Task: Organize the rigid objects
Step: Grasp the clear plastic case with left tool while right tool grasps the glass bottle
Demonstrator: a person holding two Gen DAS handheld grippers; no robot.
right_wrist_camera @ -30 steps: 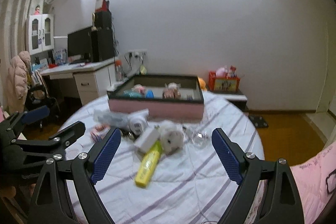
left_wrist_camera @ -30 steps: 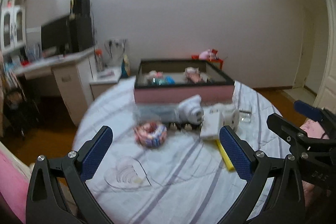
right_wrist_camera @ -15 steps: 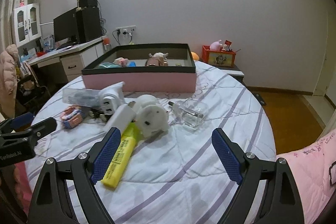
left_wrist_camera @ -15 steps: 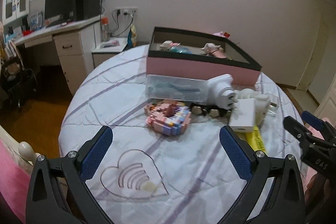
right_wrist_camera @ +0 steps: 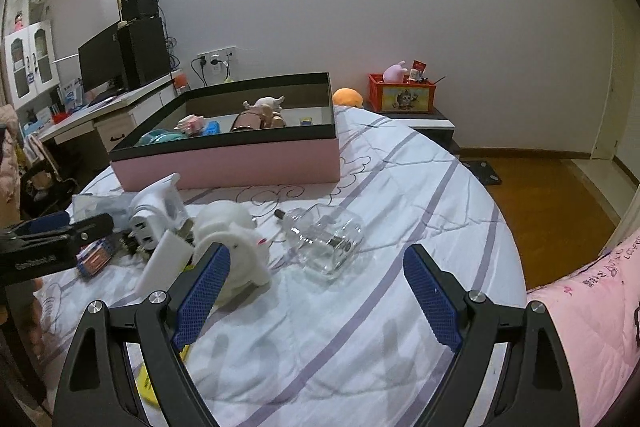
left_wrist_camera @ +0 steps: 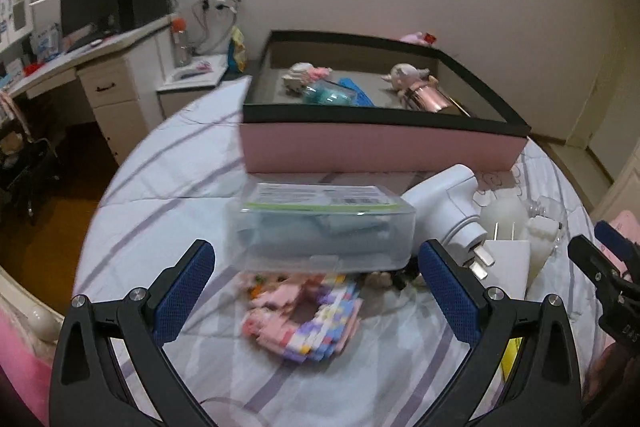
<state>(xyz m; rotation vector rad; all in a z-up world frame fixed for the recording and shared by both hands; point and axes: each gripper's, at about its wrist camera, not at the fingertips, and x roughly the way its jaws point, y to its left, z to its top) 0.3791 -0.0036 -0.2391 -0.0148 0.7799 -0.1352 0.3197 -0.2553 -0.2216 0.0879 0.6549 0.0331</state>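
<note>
A: Rigid objects, one lot, are found scattered on a round table [right_wrist_camera: 400, 187] under a white cloth with lilac stripes. How is each item recorded?

B: Item one, a clear plastic case [left_wrist_camera: 320, 227] with a green-edged printed label and barcode on its lid, is set in front of the pink box [left_wrist_camera: 380, 151]; the print is too small to be read. Item two, a pastel block model [left_wrist_camera: 304, 319] in pink, lilac and yellow, is laid just before the case, blurred. Item three, a white plug adapter [left_wrist_camera: 448, 203], is leaned against the case's right end, prongs toward the camera. Item four, a white rounded figure [right_wrist_camera: 232, 243], is placed beside a flat white charger [right_wrist_camera: 164, 263]. Item five, a clear glass bottle [right_wrist_camera: 328, 239], is laid on its side, apart from the rest. A yellow item [right_wrist_camera: 146, 387] is mostly hidden.

A: And the box?

B: Pink walls, black rim, open top; small toys and a rose-gold cylinder are already held inside.

A: Grippers?

B: The left gripper [left_wrist_camera: 316, 291] is spread wide, nothing gripped, the case and blocks seen between its blue pads. The right gripper [right_wrist_camera: 316, 291] is likewise held wide and empty, near the bottle. Partial lettering is seen on the left gripper's arm, not fully legible.
</note>
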